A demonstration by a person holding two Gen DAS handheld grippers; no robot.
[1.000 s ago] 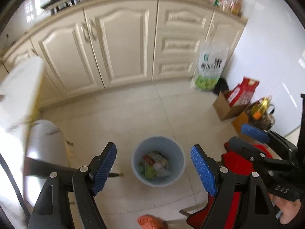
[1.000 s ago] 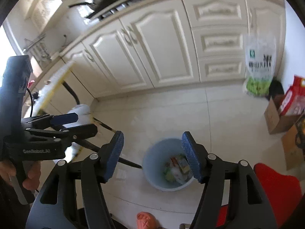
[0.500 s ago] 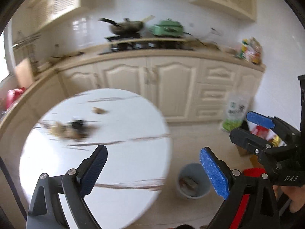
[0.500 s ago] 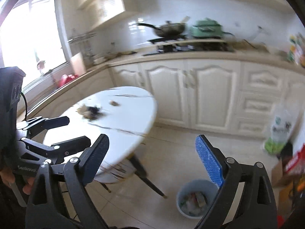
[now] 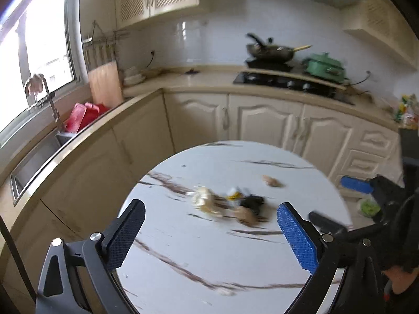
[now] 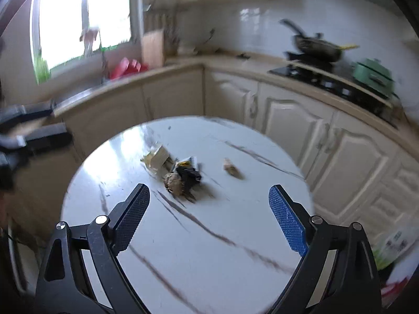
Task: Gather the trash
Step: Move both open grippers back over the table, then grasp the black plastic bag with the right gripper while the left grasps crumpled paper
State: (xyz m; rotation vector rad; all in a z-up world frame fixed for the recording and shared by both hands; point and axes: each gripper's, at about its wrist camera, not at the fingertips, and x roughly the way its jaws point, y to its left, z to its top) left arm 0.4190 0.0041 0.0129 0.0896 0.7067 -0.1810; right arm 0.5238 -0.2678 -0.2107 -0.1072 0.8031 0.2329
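- Both the left gripper (image 5: 209, 233) and right gripper (image 6: 209, 216) are spread wide, holding nothing
- Descend on the near brown crumpled wad (image 6: 173, 180); pinch it alone, clear of the black wrapper (image 6: 189, 174)

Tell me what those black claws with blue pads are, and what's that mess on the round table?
They are tongs that a person holds, one in each hand. A small camera sits on each and looks out between its two fingers, so each picture comes from one hand. The left tongs and the right tongs are both open and hold nothing. Below them is a white round table in a kitchen. On it lies trash: a pale crumpled paper, a black and yellow wrapper, a brown lump and a small scrap off alone.
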